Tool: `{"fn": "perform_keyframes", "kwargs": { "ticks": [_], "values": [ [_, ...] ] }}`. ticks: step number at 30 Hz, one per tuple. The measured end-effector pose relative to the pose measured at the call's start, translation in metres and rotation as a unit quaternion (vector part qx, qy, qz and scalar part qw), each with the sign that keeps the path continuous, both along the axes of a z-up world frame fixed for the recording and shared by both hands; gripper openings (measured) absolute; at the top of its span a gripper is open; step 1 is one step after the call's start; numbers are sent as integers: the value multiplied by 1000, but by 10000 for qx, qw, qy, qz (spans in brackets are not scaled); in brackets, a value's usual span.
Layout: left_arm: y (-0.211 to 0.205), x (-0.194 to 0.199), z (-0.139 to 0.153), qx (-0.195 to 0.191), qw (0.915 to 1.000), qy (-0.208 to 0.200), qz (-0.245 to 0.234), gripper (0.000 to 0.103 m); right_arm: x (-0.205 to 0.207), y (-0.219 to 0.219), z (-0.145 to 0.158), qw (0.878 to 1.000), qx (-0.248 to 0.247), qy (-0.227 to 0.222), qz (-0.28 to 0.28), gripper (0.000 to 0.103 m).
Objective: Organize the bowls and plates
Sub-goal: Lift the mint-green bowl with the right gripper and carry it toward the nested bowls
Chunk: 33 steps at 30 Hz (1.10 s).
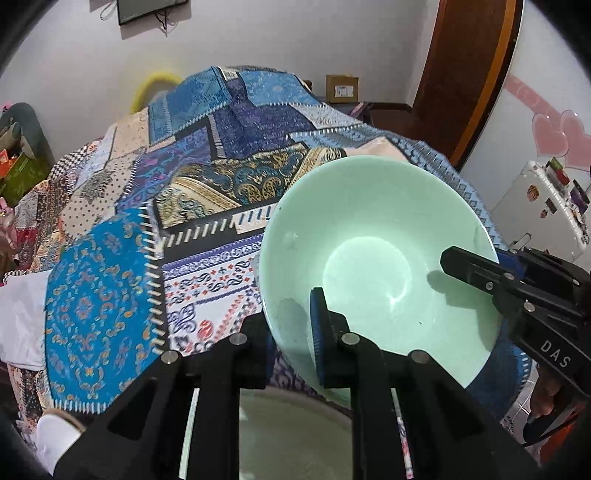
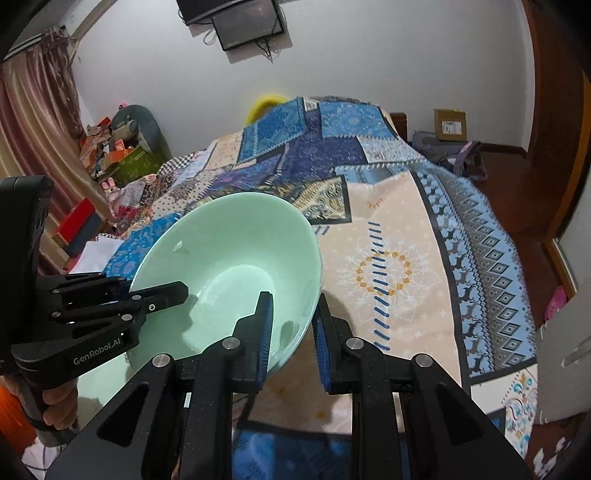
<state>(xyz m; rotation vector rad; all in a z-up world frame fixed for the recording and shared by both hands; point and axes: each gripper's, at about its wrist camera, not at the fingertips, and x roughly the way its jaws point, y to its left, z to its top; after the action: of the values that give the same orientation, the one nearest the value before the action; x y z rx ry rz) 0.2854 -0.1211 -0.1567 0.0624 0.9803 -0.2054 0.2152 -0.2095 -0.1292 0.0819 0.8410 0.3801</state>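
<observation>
Bowl (image 1: 380, 266), pale green and glossy, is seen tilted above a patchwork cloth (image 1: 110, 288) of blue, cream and gold panels. Its near-left rim is pinched by the left gripper (image 1: 291, 343): one blue-padded finger lies inside the wall and the other outside, closed down to the thickness of the rim. From the right wrist view the same bowl (image 2: 229, 266) is held at its near-right rim by the right gripper (image 2: 291, 336), again with one padded finger inside and one outside, though a small gap is seen between the outer pad and the wall. Each gripper is seen in the other's view, reaching in over the rim from the side. A second pale green dish (image 1: 295, 439) is partly seen at the near edge, below the left gripper's fingers; its shape cannot be told. On the far wall a dark screen (image 2: 251, 26) is mounted, and a cardboard box (image 2: 448, 125) stands at the far right.
</observation>
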Motion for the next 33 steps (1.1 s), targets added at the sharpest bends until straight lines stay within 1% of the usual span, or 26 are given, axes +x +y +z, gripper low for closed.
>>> {"fn": "perform_keyframes", "kwargs": {
  "ticks": [5, 14, 23, 33],
  "values": [
    [9, -24, 20, -66, 9998, -161, 95, 16, -16, 9, 15, 9999, 20, -143, 67, 19],
    [33, -65, 50, -120, 9987, -415, 263, 16, -42, 30, 32, 9992, 51, -325, 223, 19],
    [64, -103, 66, -152, 9971, -554, 497, 16, -65, 61, 43, 9980, 51, -453, 447, 19],
    [110, -143, 74, -199, 9942, -651, 836, 16, -85, 100, 46, 9957, 65, -506, 771, 19]
  ]
}}
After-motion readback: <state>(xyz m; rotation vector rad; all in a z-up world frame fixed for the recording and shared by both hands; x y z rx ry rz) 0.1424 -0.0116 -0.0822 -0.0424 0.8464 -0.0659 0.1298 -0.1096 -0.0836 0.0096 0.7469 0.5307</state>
